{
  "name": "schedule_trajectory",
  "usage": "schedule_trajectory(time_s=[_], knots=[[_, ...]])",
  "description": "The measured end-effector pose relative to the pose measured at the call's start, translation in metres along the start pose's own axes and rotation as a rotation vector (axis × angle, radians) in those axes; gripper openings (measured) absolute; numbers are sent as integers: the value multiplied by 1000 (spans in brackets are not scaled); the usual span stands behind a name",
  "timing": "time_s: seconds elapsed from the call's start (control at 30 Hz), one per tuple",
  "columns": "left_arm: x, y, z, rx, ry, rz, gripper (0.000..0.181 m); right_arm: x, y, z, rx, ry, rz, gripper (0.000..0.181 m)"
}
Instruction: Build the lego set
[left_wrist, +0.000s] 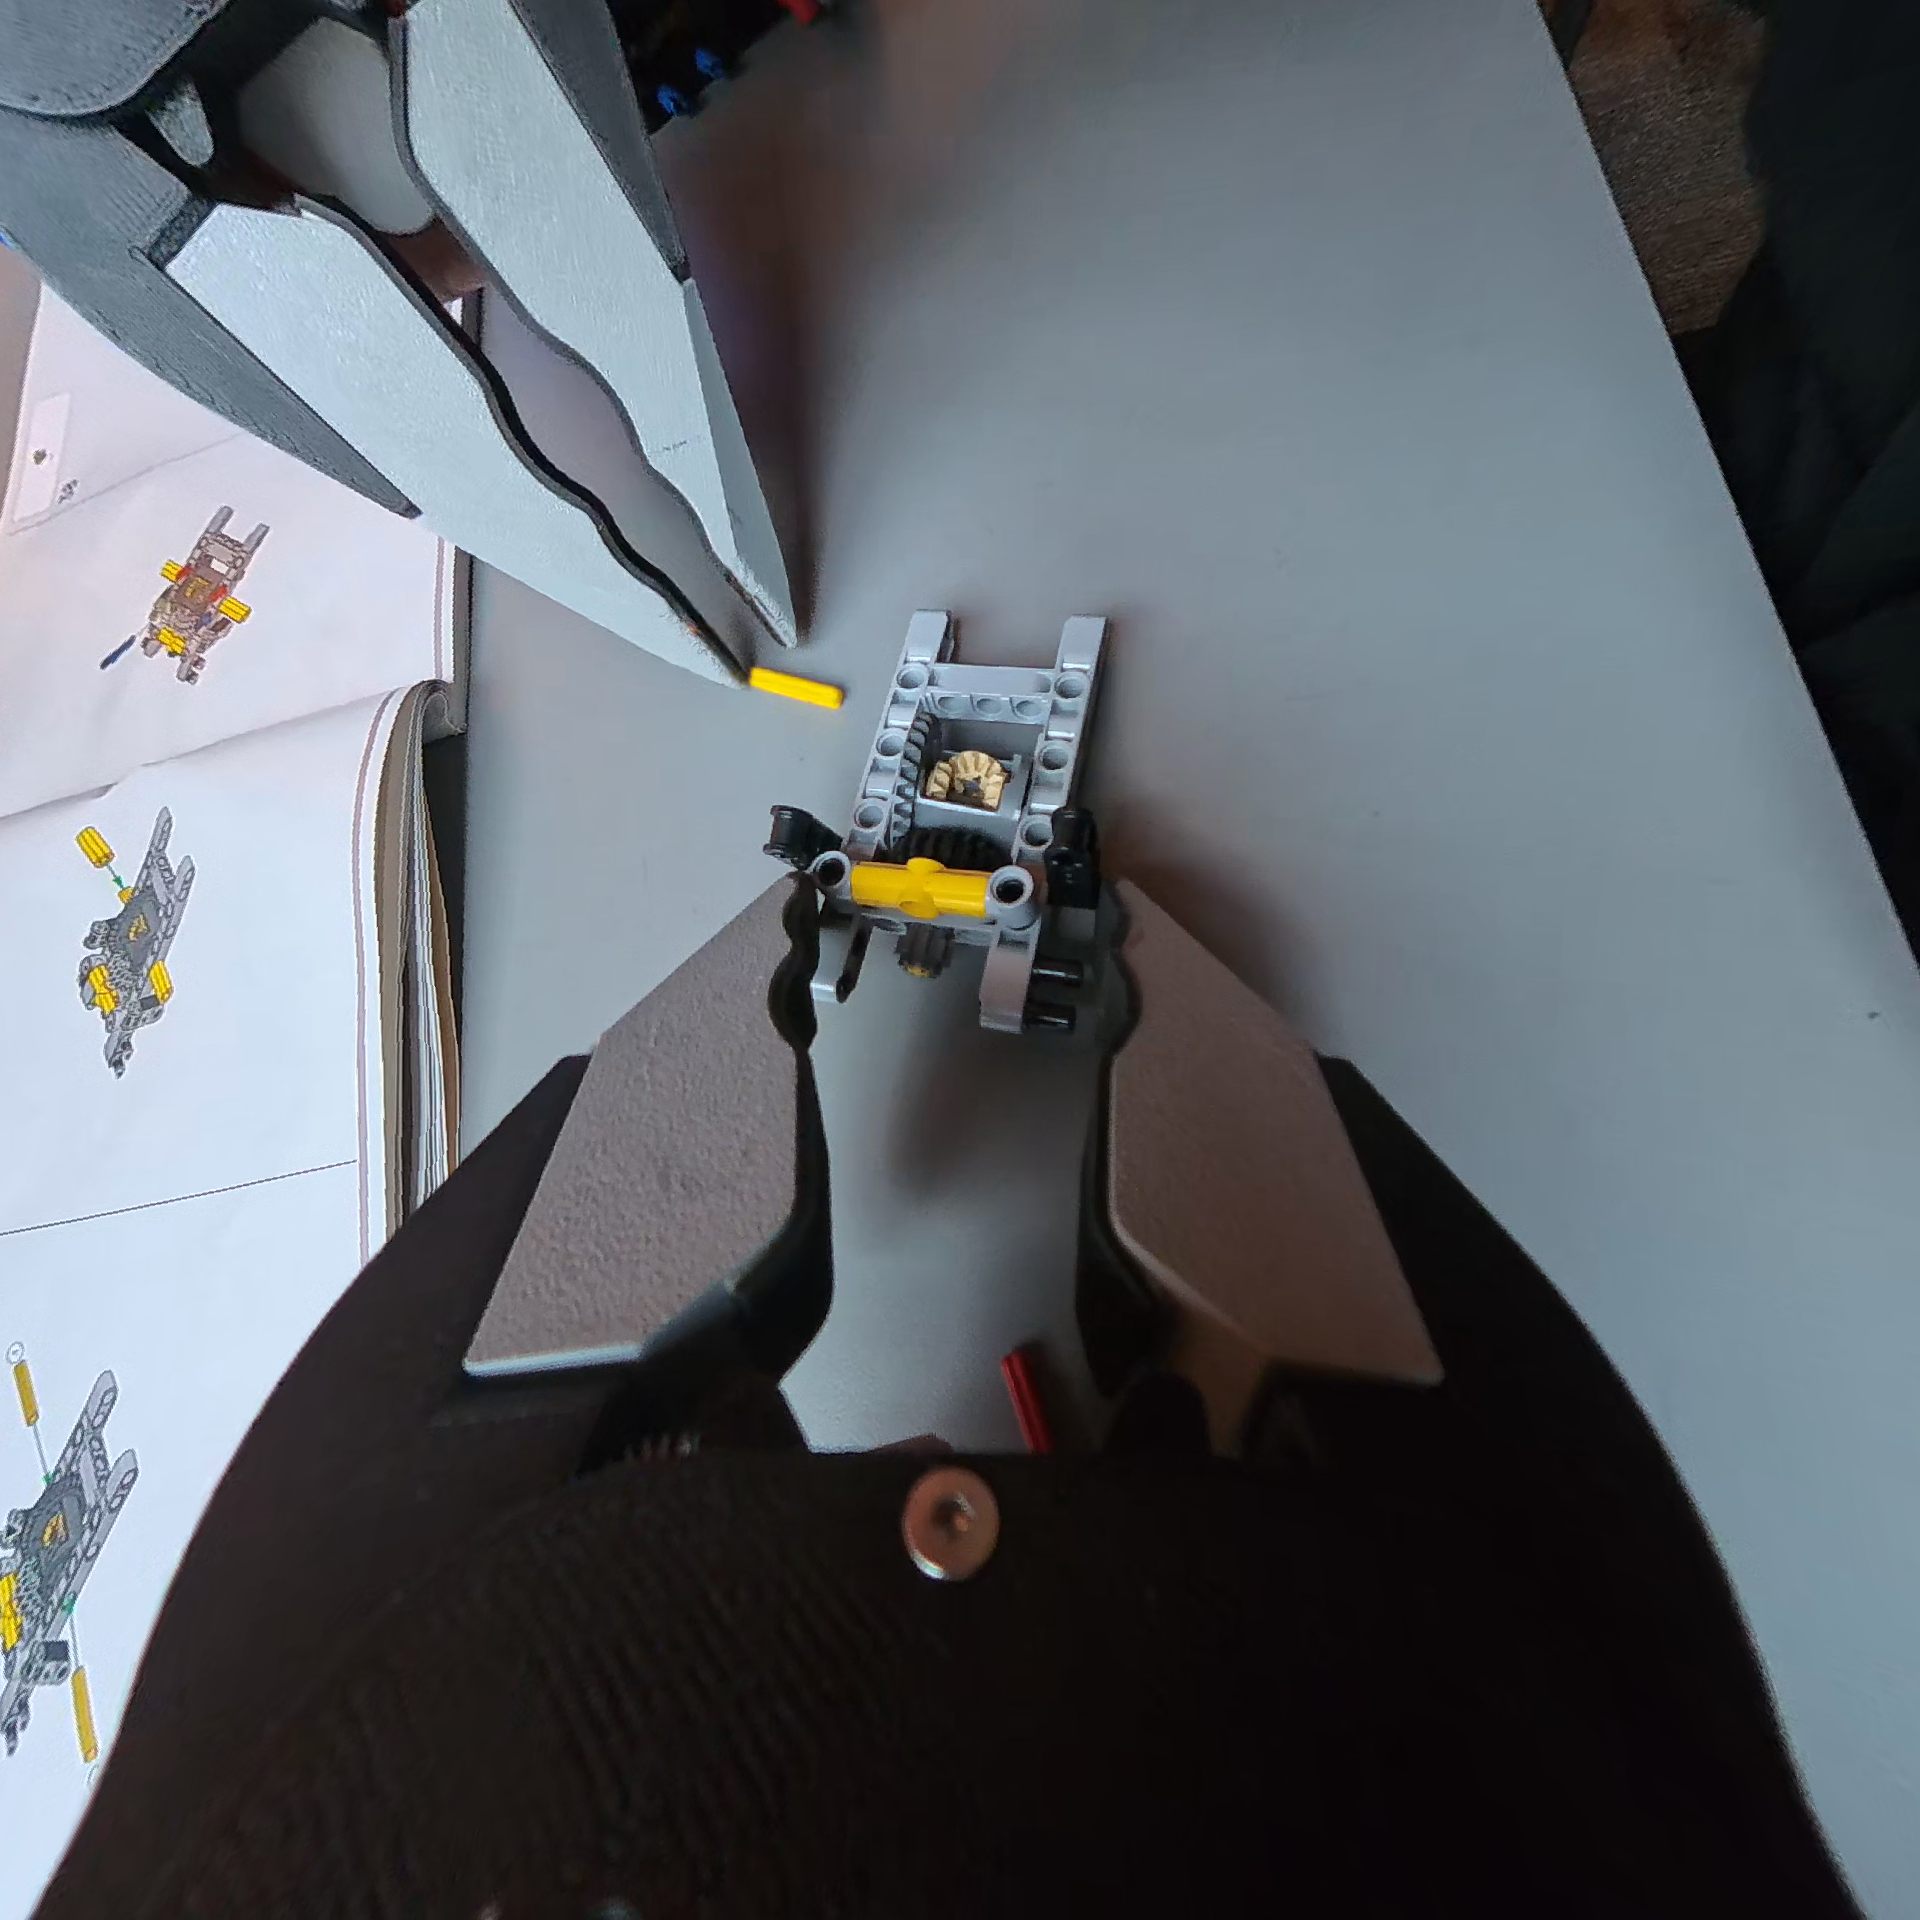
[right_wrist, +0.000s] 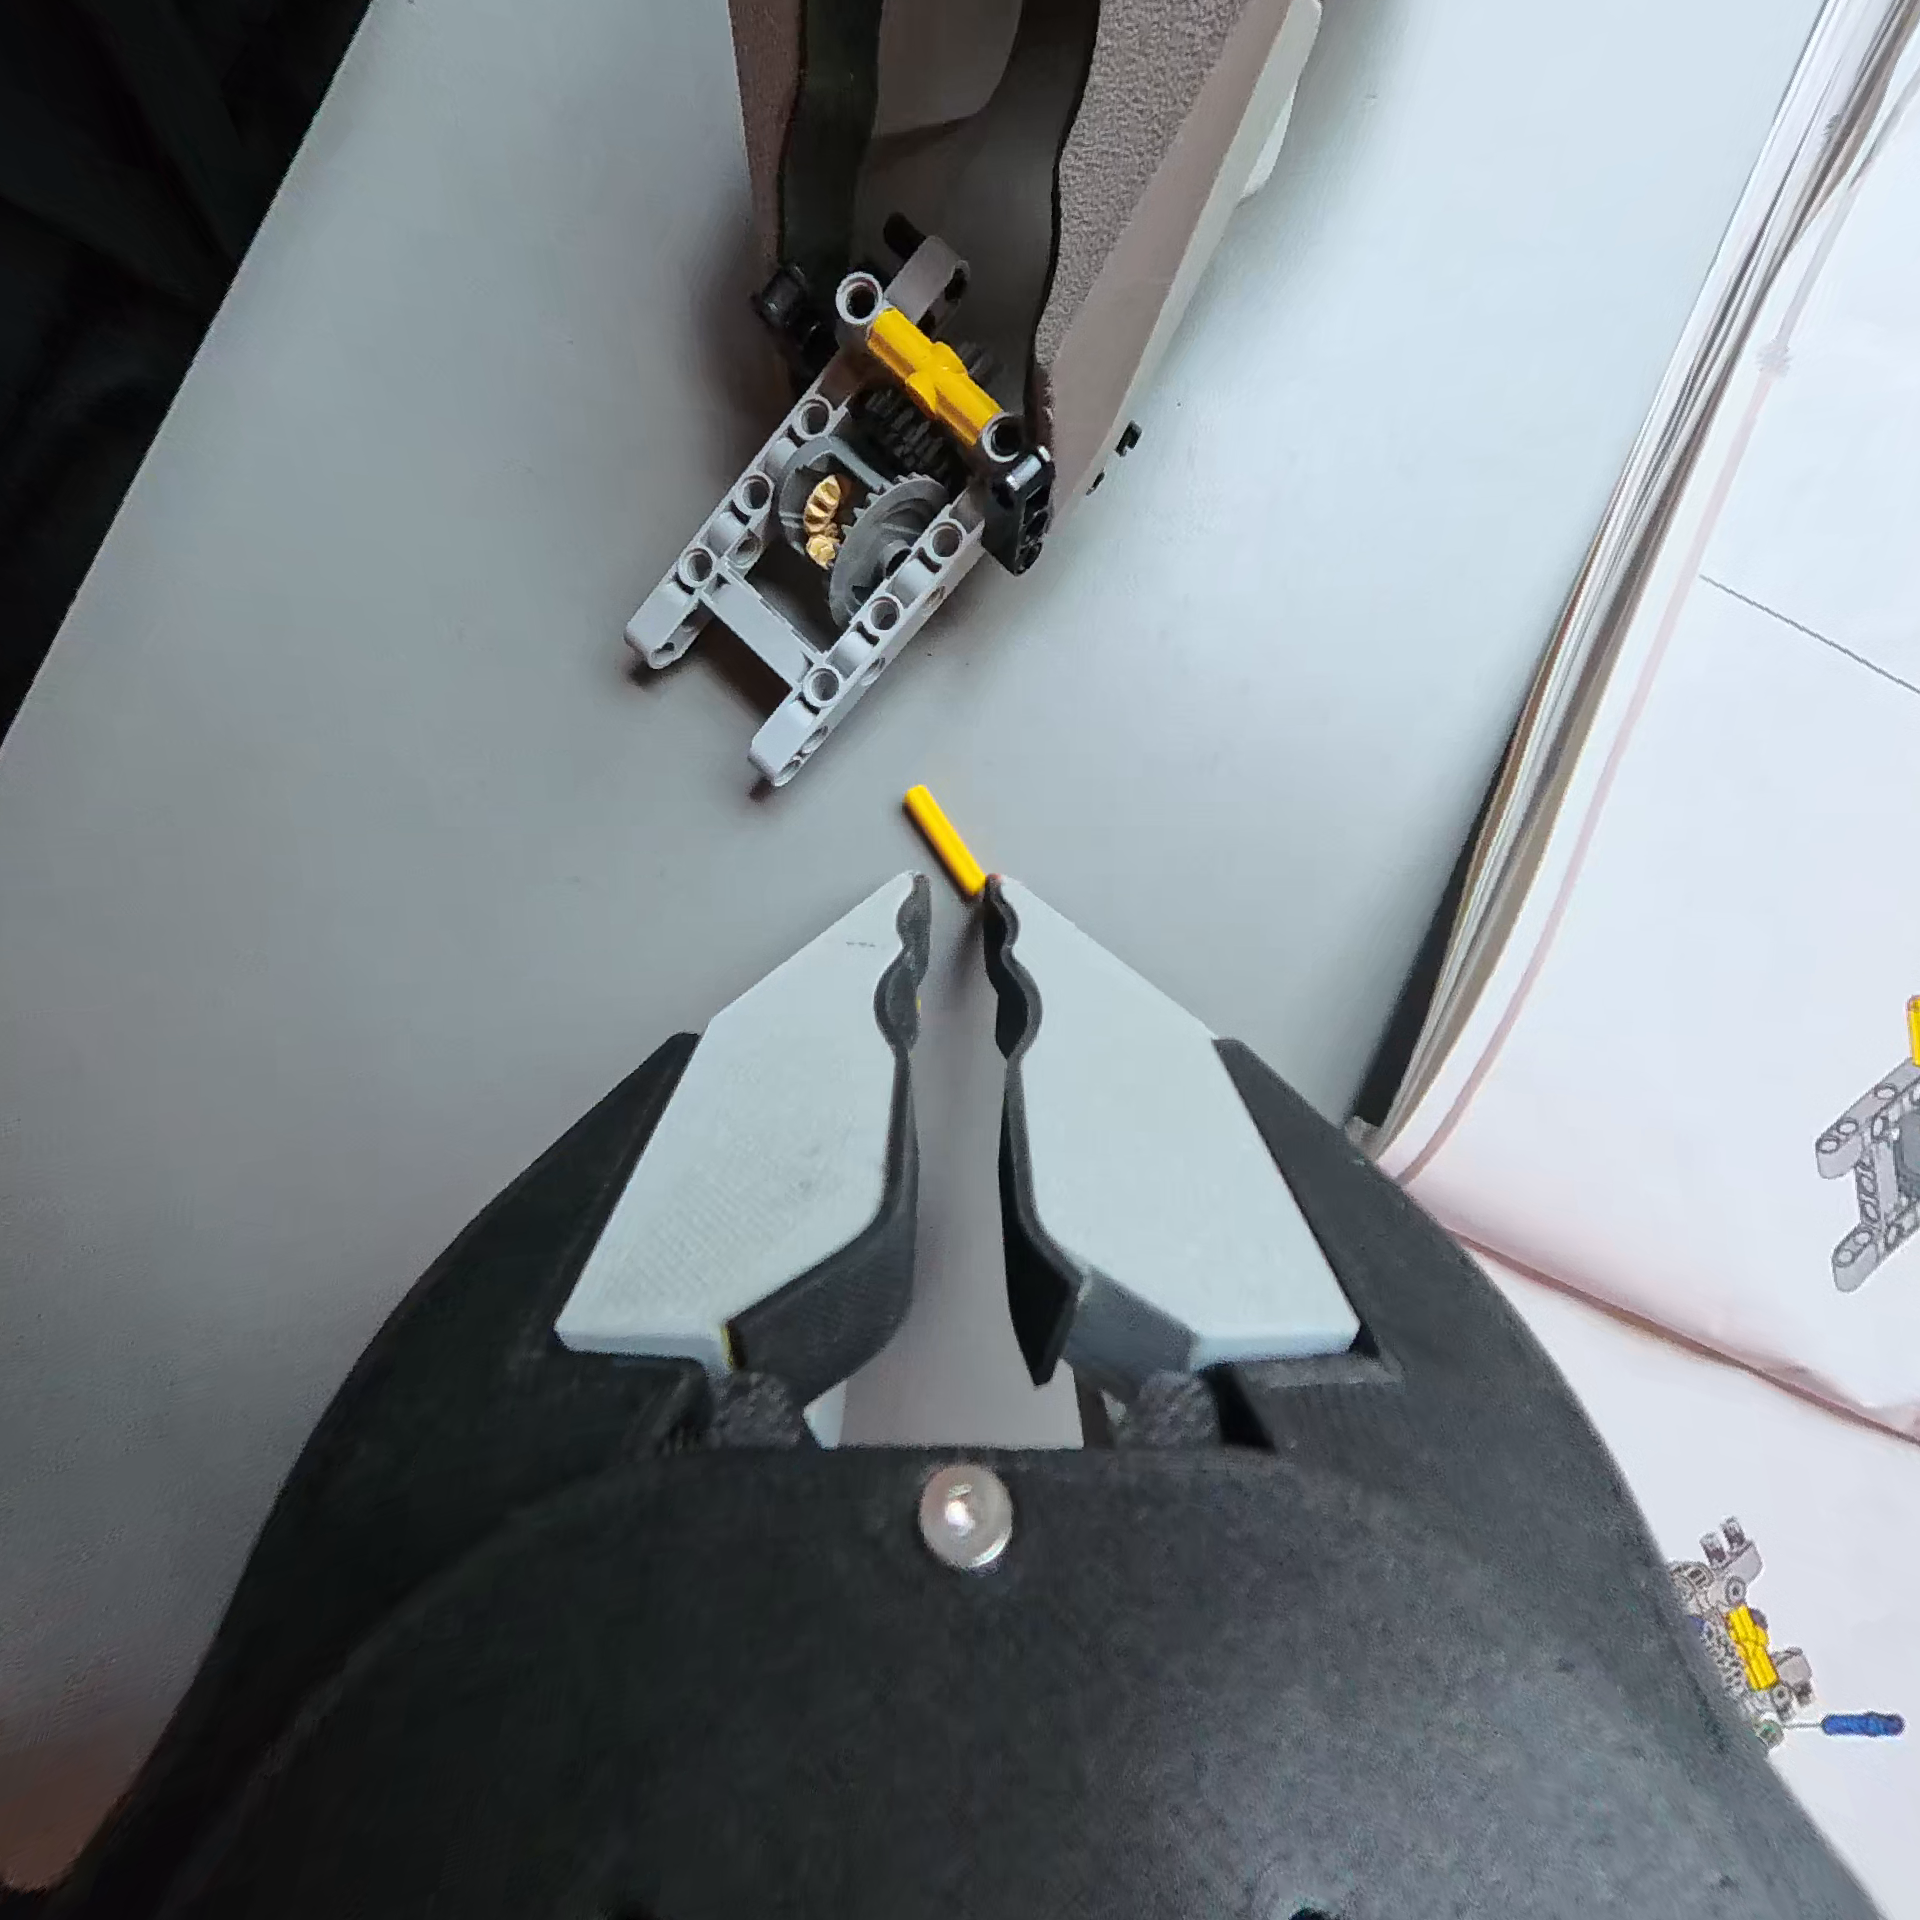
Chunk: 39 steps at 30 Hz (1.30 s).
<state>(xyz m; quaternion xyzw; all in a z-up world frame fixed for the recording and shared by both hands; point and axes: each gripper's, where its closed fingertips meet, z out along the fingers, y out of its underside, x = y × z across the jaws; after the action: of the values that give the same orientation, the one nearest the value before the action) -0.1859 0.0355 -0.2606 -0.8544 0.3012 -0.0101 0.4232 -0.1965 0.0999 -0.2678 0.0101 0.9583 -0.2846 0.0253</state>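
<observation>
The left gripper has its jaws spread wide around the near end of the grey lego frame; the fingers flank that end, with the tips level with the black connectors on either side. Whether the pads actually press on the frame cannot be told from either view. The frame lies flat on the pale grey bench, with a yellow cross connector across its near end, dark gears behind it and a tan bevel gear in the middle opening. Its two forked legs point away from the left gripper.

The right gripper stands with its jaws slightly parted, a narrow gap between the tips and nothing between them. A short yellow axle lies on the bench just ahead of the tips; one end touches or nearly touches the right-hand fingertip as the right wrist view shows it. In the left wrist view the same axle lies just beside the frame's forked end, apart from it, with the right gripper coming in from the upper left.

A small red pin lies on the bench between the left gripper's fingers, close to its body. An open instruction booklet rests on the bench beside the work, its pages printed with drawings of the grey and yellow assembly; in the right wrist view the booklet lies to the right.
</observation>
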Motion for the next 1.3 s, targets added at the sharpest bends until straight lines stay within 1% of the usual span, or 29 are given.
schedule_trajectory(time_s=[0.13, 0.27, 0.37, 0.43, 0.5, 0.57, 0.67, 0.7, 0.8, 0.9, 1.0, 1.07, 1.2, 1.3], knots=[[0, 0, 0, -1, 6, -6, 51, 4, 1, 0, -3, 18, -11, 6], [0, 0, 0, -2, 9, -10, 51, 1, -1, 0, 6, -3, -5, 6], [0, 1, 0, -2, 10, -10, 51, 2, 0, -2, -14, 21, 7, 9], [0, 1, 0, -2, 11, -12, 51, -1, -15, -8, 62, 3, 64, 14], [0, 1, 1, -2, 11, -12, 51, -4, -30, -10, 144, -5, 124, 7], [0, 1, 1, -3, 13, -15, 51, -11, -40, -5, 205, -7, 162, 5], [0, 1, 1, -3, 12, -14, 51, -18, -48, 7, 248, 31, 213, 13], [0, 1, 1, -3, 11, -13, 51, -19, -49, 10, 255, 50, 225, 12], [-1, 1, 1, -3, 11, -14, 51, -21, -50, 15, 262, 106, 247, 10], [-1, 1, 1, -3, 8, -11, 51, -19, -51, 14, 261, 142, 270, 0], [-1, 1, 1, -3, 6, -11, 51, -18, -53, 13, 239, 158, 277, 0], [-1, 1, 1, -3, 5, -11, 51, -17, -56, 11, 226, 145, 305, 0], [-1, 1, 1, -5, 3, -11, 51, -16, -56, 11, 154, 110, 361, 0], [-1, 1, 0, -5, 6, -17, 51, -17, -55, 11, 153, 90, 401, 0]])
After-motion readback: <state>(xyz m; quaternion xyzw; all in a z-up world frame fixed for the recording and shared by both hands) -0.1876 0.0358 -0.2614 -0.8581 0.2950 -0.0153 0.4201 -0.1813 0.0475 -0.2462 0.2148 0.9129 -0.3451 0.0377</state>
